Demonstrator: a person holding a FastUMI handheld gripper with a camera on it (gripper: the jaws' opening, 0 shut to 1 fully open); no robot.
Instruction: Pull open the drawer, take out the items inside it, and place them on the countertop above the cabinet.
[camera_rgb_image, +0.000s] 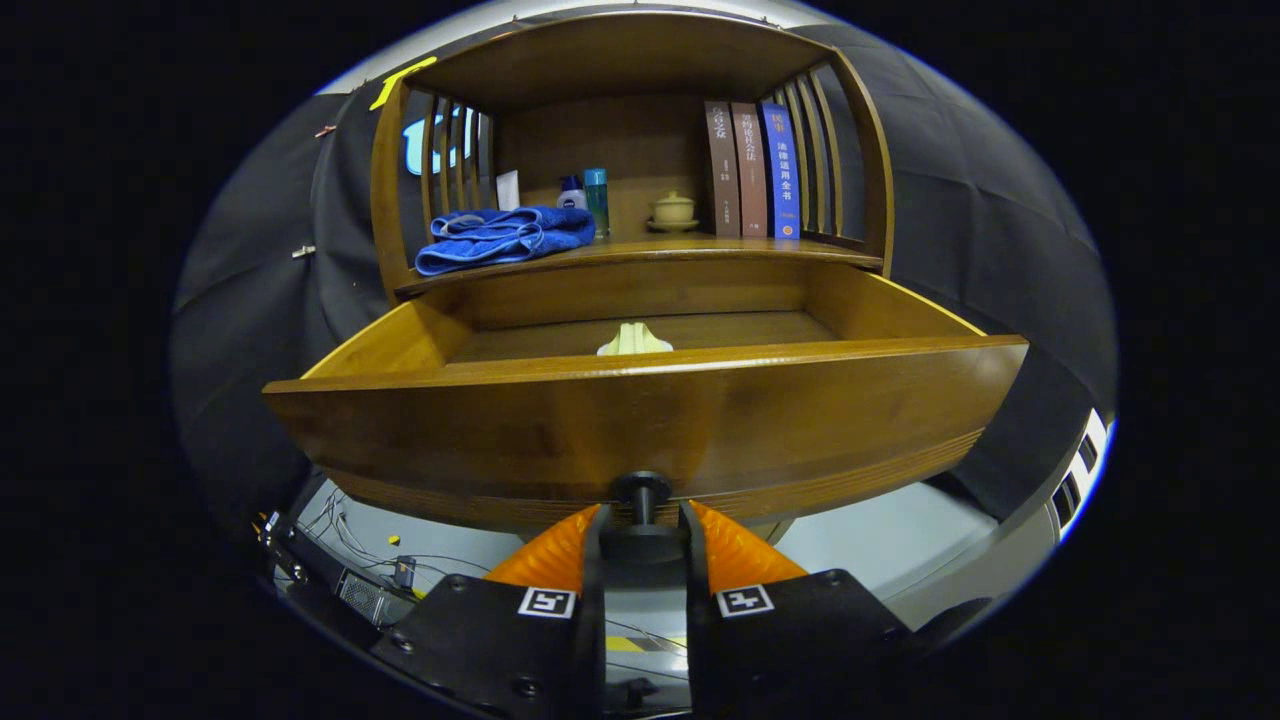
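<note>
The wooden drawer (640, 410) stands pulled out of the cabinet toward me. Its dark round knob (642, 492) sits at the lower middle of the drawer front, and my gripper (643, 530) is shut on it, one finger pressing each side. Inside the drawer, near its front wall, a pale cream item (634, 341) peeks above the rim; most of it is hidden. Above the drawer lies the countertop (690, 247).
On the countertop lie a folded blue towel (502, 236), a white card, two small bottles (588, 197), a cream lidded cup (673, 210) and three upright books (752, 168). Slatted wooden sides and a roof enclose that shelf. Cables and small devices lie on the floor below.
</note>
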